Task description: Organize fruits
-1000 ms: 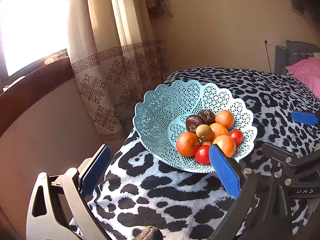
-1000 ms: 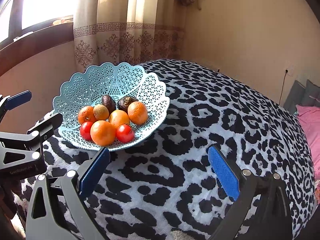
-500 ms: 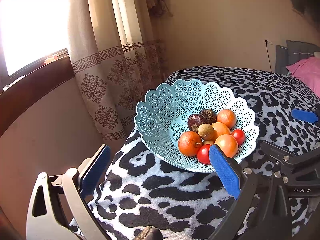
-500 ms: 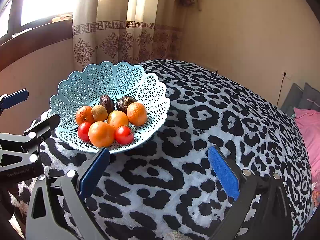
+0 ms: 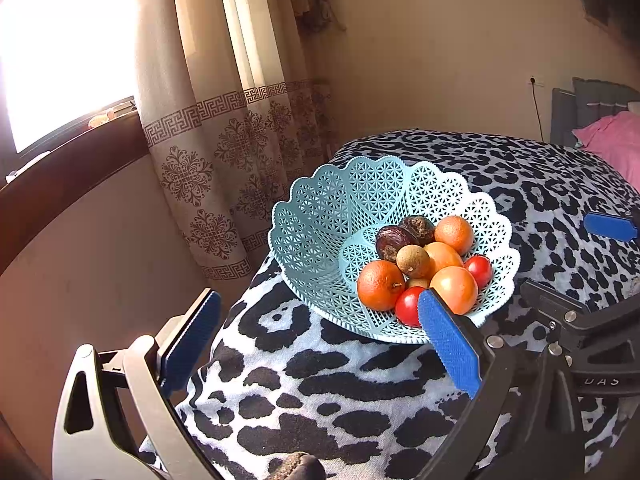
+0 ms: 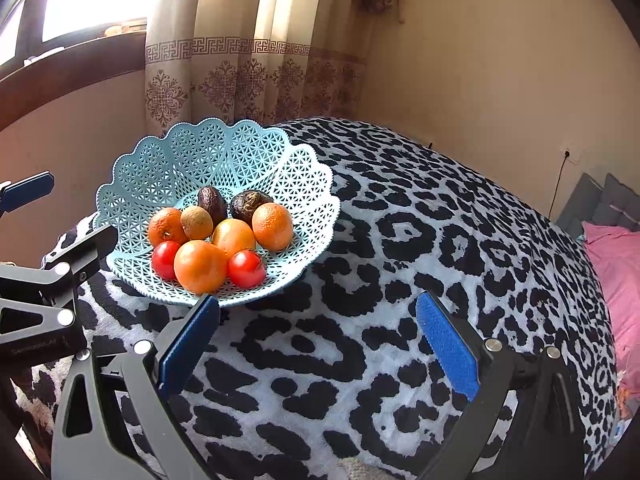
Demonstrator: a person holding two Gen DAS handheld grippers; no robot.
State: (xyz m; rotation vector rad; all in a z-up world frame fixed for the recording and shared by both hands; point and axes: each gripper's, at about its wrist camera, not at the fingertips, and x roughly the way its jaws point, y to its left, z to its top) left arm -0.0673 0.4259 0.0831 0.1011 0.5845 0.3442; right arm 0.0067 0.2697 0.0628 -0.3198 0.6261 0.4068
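Small brown fruit (image 5: 417,282) mostly hidden under the piled oranges; front tomato (image 5: 409,306) partly covered by the left gripper's blue pad – pink bedding (image 6: 618,264) cut off at frame edge.

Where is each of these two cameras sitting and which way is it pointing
Left wrist: sits behind the open left gripper, looking forward and slightly down at the blue basket of fruit on the leopard-print blanket, curtain at left; the right gripper's frame shows at the right edge.
Right wrist: sits behind the open right gripper, looking across the blanket, basket at upper left; the left gripper's frame shows at the left edge.
Shared: basket, fruit, blanket, curtain, pink bedding.
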